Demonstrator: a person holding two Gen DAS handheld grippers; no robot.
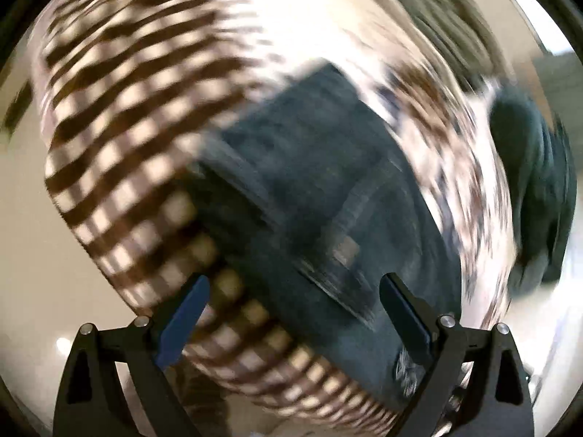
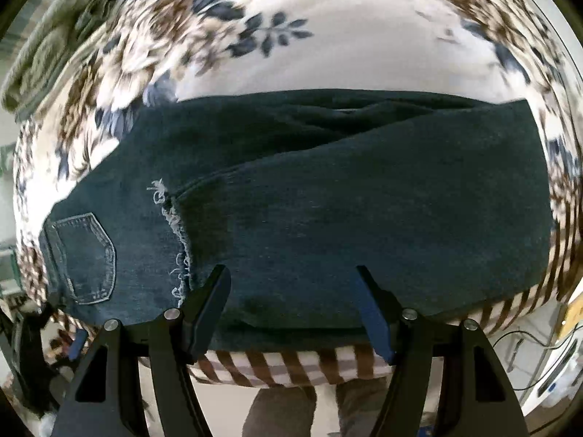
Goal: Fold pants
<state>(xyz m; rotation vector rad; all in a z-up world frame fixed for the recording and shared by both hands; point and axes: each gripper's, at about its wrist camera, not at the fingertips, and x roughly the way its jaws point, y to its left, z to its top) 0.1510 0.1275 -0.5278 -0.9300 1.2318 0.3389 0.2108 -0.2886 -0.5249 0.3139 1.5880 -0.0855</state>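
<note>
Your right gripper (image 2: 293,306) gapes wide over the near edge of the dark jeans (image 2: 328,200), folded on the floral-and-striped bedspread (image 2: 328,43), frayed hem (image 2: 175,240) and back pocket (image 2: 85,258) leftward, bare cloth beyond; your left gripper (image 1: 293,313), blurred, equally wide, grips nothing.

The pants (image 2: 328,196) are dark, matt denim, with a frayed, whitish hem and a stitched pocket. Under them, the cover (image 2: 328,54) is soft printed cloth, floral with brown stripes at its edge. My right gripper (image 2: 291,291) looks like matt black plastic with shiny metal pins.
</note>
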